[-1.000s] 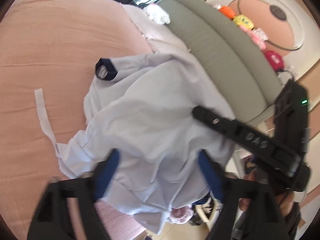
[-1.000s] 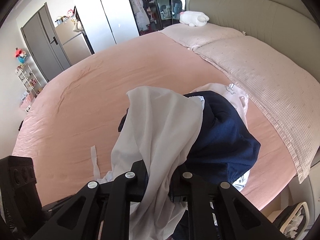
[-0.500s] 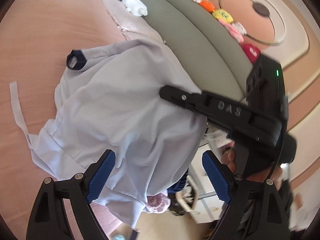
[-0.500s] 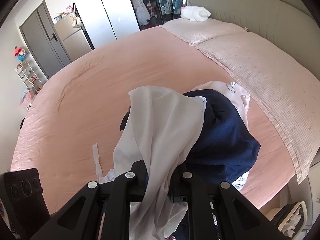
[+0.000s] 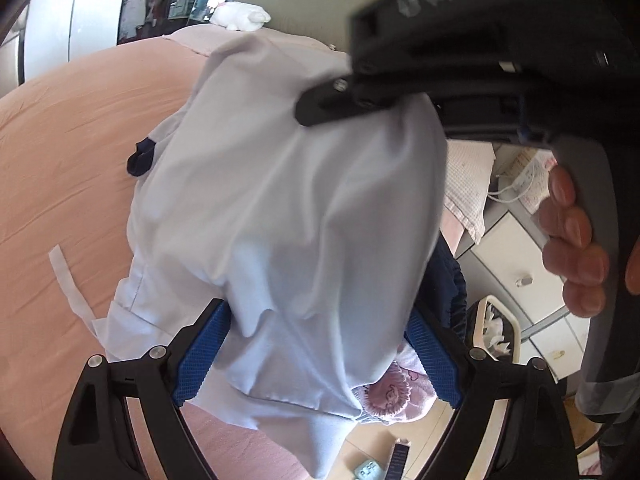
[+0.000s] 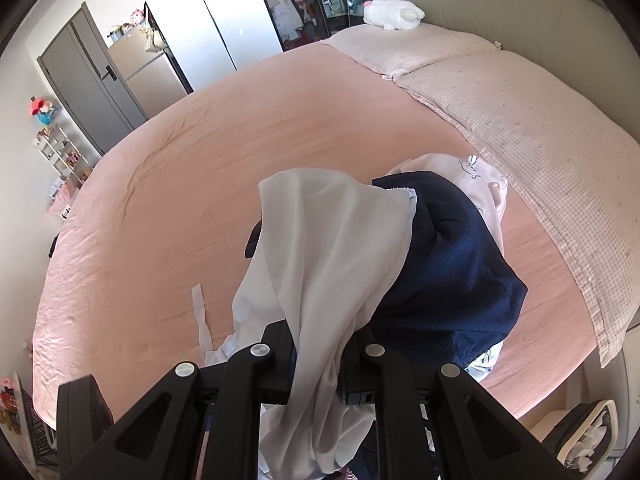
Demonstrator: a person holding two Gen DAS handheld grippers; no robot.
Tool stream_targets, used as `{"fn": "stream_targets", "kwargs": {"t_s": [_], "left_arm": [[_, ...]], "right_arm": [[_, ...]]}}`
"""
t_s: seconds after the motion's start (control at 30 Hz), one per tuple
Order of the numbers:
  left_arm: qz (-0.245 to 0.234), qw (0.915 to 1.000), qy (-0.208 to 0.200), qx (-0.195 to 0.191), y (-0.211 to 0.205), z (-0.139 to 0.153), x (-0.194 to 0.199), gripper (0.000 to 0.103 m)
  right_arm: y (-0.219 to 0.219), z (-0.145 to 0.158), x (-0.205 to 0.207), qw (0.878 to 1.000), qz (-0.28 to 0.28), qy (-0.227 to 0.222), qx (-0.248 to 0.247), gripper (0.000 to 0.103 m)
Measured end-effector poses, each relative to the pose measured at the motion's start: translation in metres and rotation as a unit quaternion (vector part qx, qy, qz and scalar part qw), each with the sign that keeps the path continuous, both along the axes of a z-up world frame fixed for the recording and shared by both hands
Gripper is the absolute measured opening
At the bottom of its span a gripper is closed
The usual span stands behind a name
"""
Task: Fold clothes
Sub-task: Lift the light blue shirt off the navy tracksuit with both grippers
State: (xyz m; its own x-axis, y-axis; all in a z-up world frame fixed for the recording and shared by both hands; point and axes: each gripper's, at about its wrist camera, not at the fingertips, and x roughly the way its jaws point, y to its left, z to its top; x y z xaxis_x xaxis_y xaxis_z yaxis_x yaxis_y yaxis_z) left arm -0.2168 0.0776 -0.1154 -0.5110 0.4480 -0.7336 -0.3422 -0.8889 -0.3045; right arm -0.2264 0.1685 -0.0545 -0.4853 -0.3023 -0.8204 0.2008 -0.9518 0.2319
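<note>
In the left wrist view, a pale lilac-white thin cotton garment (image 5: 288, 216) is seen filling the middle of the frame, hung from the black right gripper (image 5: 320, 110) at the upper right and draped down onto the peach-pink bed sheet (image 5: 72, 128) at the left. The left gripper (image 5: 316, 344) is held wide at the bottom of the frame, its blue pads (image 5: 202, 354) set either side of the hanging cloth without pressing it. A dark navy cuff (image 5: 141, 157) is pointed toward the left edge. For a good step, a free hem or corner low on the cloth should be chosen, so that the garment can be spread flat rather than bunched.

In the right wrist view, the same garment (image 6: 320, 264) is clamped between the nearly closed black fingers of the right gripper (image 6: 318, 354) at the bottom centre. Its long axis is run from that grip up toward the middle of the frame, where it is laid over a dark navy knitted garment (image 6: 452, 272). A narrow white fabric strip (image 6: 200, 316) is trailed on the sheet at lower left.
</note>
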Motion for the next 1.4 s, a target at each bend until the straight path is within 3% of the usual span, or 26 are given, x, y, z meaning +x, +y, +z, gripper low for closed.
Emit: {"fn": "stream_targets", "kwargs": {"t_s": [0.27, 0.53, 0.63, 0.7, 0.83, 0.93, 1.0, 1.03, 1.27, 1.4], "left_arm": [[0.021, 0.9986, 0.005, -0.048, 0.002, -0.009, 0.003, 0.089], [0.062, 0.9979, 0.009, -0.017, -0.032, -0.006, 0.007, 0.087], [0.061, 0.9979, 0.019, -0.010, -0.040, -0.002, 0.012, 0.068], [0.056, 0.9981, 0.023, -0.009, -0.042, 0.000, 0.016, 0.050], [0.058, 0.9982, 0.016, 0.004, -0.053, -0.002, 0.021, 0.048], [0.063, 0.9976, 0.006, 0.029, -0.065, -0.003, 0.024, 0.040], [0.068, 0.9965, -0.002, 0.048, -0.074, -0.003, 0.026, 0.031], [0.071, 0.9959, -0.005, 0.055, -0.078, -0.003, 0.027, 0.030], [0.080, 0.9946, -0.007, 0.065, -0.087, 0.000, 0.039, 0.026], [0.083, 0.9940, -0.009, 0.071, -0.087, 0.003, 0.039, 0.025]], "right_arm": [[0.001, 0.000, -0.001, 1.000, 0.003, -0.008, -0.004, 0.012], [0.003, -0.002, -0.001, 1.000, 0.000, -0.011, -0.008, 0.013], [0.005, -0.003, 0.000, 1.000, -0.003, -0.013, -0.008, 0.015], [0.006, -0.004, 0.001, 1.000, -0.004, -0.015, -0.008, 0.015], [0.007, -0.006, 0.002, 1.000, -0.006, -0.020, -0.001, 0.015], [0.010, -0.008, 0.003, 1.000, -0.009, -0.026, 0.002, 0.027], [0.012, -0.010, 0.004, 0.999, -0.014, -0.031, 0.004, 0.056], [0.013, -0.009, 0.005, 0.999, -0.017, -0.031, 0.003, 0.061], [0.029, 0.004, 0.013, 0.999, -0.045, -0.023, -0.012, 0.065], [0.038, 0.010, 0.016, 0.997, -0.050, -0.027, -0.054, 0.065]]}}
